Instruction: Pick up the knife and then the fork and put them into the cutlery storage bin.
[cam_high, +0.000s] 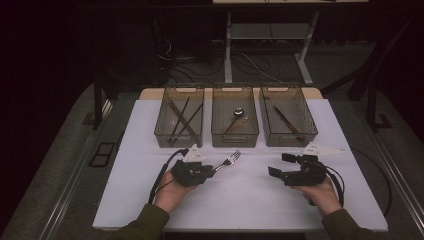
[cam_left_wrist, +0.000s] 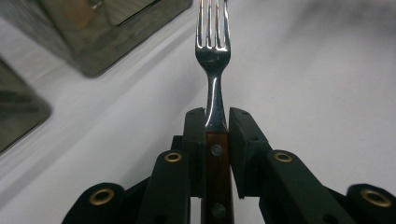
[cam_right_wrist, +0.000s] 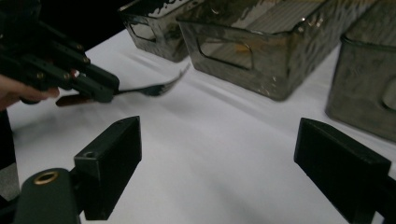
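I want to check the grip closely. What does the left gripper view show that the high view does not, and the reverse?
Left gripper view: the fork's brown riveted handle pinched between closed jaws.

High view: the three bins' contents, chopsticks, a spoon, a dark utensil, and the open right gripper.

Both: the fork held by the left gripper, tines pointing towards the bins, above the white table.

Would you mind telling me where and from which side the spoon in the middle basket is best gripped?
Grip the spoon at mid-handle, coming straight down with the open right tongs set across it. It lies slanted on the floor of the middle basket, whose walls block a sideways approach; the slim handle likely holds better than the rounded bowl.
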